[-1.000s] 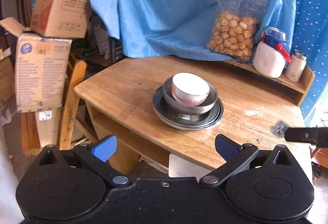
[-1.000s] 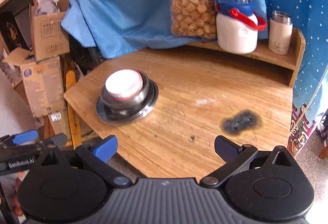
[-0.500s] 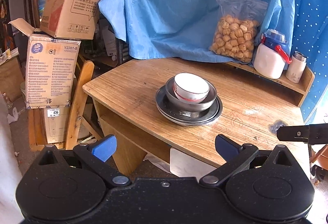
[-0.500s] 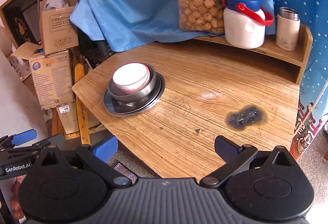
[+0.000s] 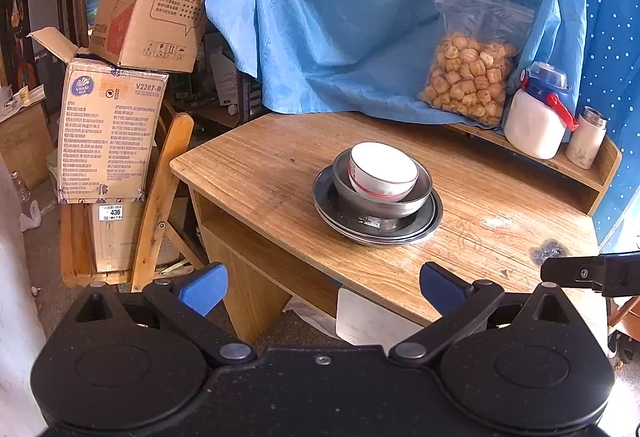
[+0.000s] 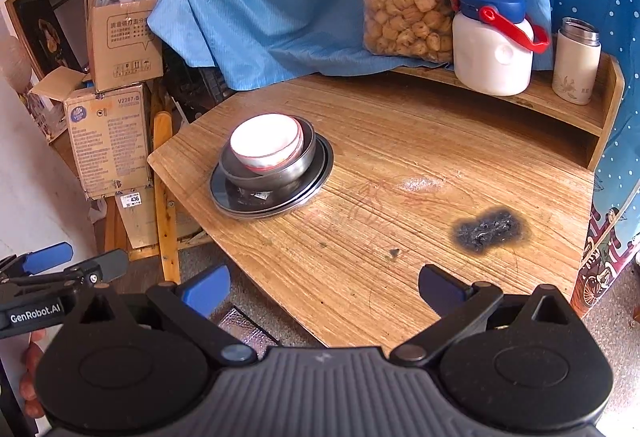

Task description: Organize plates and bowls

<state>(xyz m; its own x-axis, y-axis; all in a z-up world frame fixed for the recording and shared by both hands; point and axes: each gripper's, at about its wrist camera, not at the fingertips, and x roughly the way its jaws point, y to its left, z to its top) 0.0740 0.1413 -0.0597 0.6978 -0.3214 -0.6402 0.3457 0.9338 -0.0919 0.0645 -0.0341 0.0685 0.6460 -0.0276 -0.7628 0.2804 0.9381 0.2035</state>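
The white bowl (image 5: 382,171) nests in a metal bowl (image 5: 384,193) on stacked plates (image 5: 378,221), mid-bench (image 5: 256,173), apparently already tidied. Short of the stack, left gripper (image 5: 320,283) and right gripper (image 6: 322,283) hang with fingers released, holding nothing.

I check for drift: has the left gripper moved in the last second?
Yes. The left gripper has backed away from the table: the stacked dishes sit smaller and farther off, and more floor and boxes show at left.
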